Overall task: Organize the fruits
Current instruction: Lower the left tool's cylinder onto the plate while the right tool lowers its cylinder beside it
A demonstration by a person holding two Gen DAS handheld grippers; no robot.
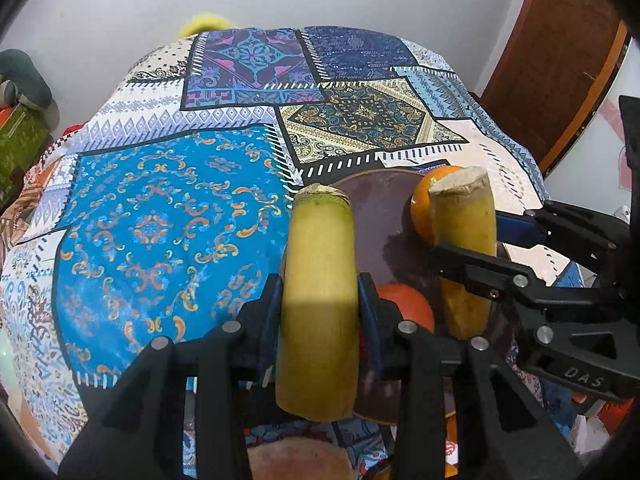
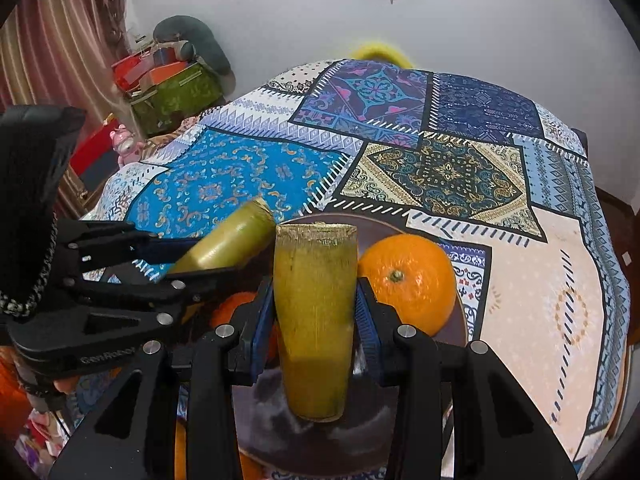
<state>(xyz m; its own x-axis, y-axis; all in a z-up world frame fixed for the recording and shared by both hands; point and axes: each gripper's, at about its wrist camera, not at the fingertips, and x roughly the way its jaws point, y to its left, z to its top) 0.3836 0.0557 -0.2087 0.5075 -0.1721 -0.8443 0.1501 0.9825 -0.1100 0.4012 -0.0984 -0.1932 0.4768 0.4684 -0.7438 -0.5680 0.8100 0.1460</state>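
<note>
The letters "DAS" are read on the right gripper (image 1: 468, 236), which is clamped on a banana piece (image 2: 316, 320). A second banana piece (image 1: 320, 308) is pinched between the left gripper (image 1: 322, 312) pads. Both are held above a dark plate (image 1: 380, 216) beside an orange (image 2: 408, 280).

- You've got two yellow-green cut stalk pieces: one (image 1: 320, 300) clamped upright in left tongs, other (image 2: 316, 320) clamped in right tongs, both over the dark round plate (image 1: 380, 208).
- Orange (image 2: 408, 280) sits on plate; second orange (image 1: 408, 304) partly hidden.
</note>
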